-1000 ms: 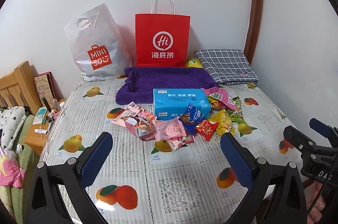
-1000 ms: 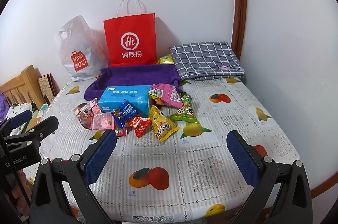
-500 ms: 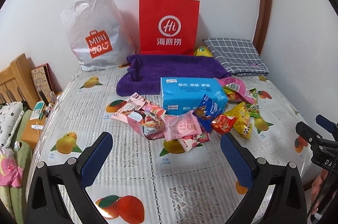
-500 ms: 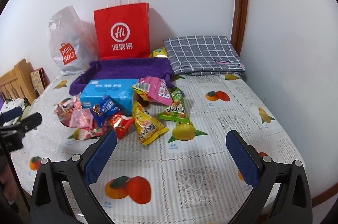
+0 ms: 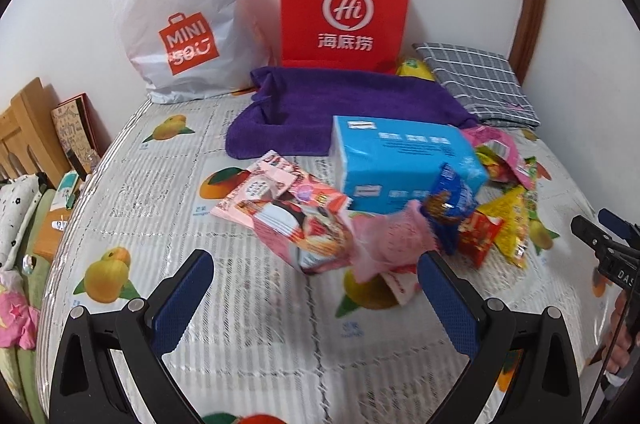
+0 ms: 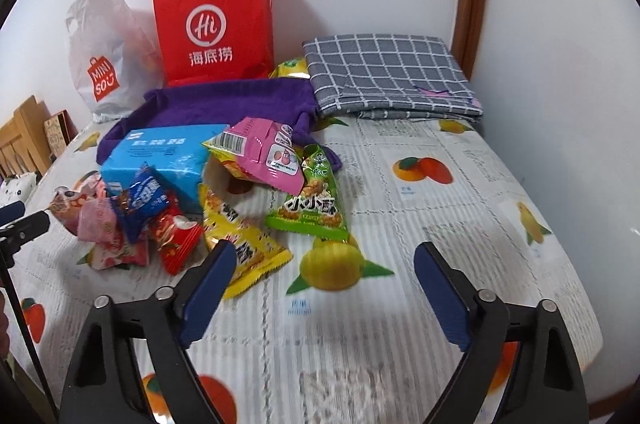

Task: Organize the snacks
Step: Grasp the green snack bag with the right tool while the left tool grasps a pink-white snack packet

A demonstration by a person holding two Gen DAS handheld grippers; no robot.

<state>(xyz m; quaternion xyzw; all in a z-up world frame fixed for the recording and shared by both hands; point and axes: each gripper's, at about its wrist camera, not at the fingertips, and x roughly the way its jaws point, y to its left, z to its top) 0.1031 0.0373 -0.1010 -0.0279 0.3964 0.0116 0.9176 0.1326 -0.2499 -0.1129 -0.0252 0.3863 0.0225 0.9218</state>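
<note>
A heap of crinkly foil and plastic snack packets (image 5: 400, 220) is lying in the middle of a table (image 6: 400, 324) that is wearing a ribbed, glossy plastic cover printed with oranges, mangoes and lemons. A rectangular blue tissue pack (image 5: 400, 160) is sitting at the back of the heap, with a soft purple towel (image 5: 340, 104) bunched up just behind it. On the left side of the heap, flat pink packets (image 5: 296, 208) are overlapping one another; towards the right, a small blue wrapper (image 6: 144, 200), a red wrapper (image 6: 176, 236), a yellow pouch (image 6: 244, 244) and a long green pouch (image 6: 316, 204) are fanning out, and a pink pouch with a barcode (image 6: 260, 152) is leaning on top (its open end is tilting towards the tissue pack). A stiff red paper bag with white twine handles (image 5: 344, 8) and a limp white plastic carrier bag (image 5: 180, 16) are standing against the wall, and a folded grey checked cloth (image 6: 392, 76) is lying in the far right corner. The left gripper (image 5: 316, 288) is hovering just short of the pink packets, its blue-padded fingers (image 5: 184, 296) spread wide and holding nothing. The right gripper (image 6: 324, 284) has just been narrowing but is gaping wide over bare table, with its left finger overlapping the yellow pouch in view and nothing gripped.
</note>
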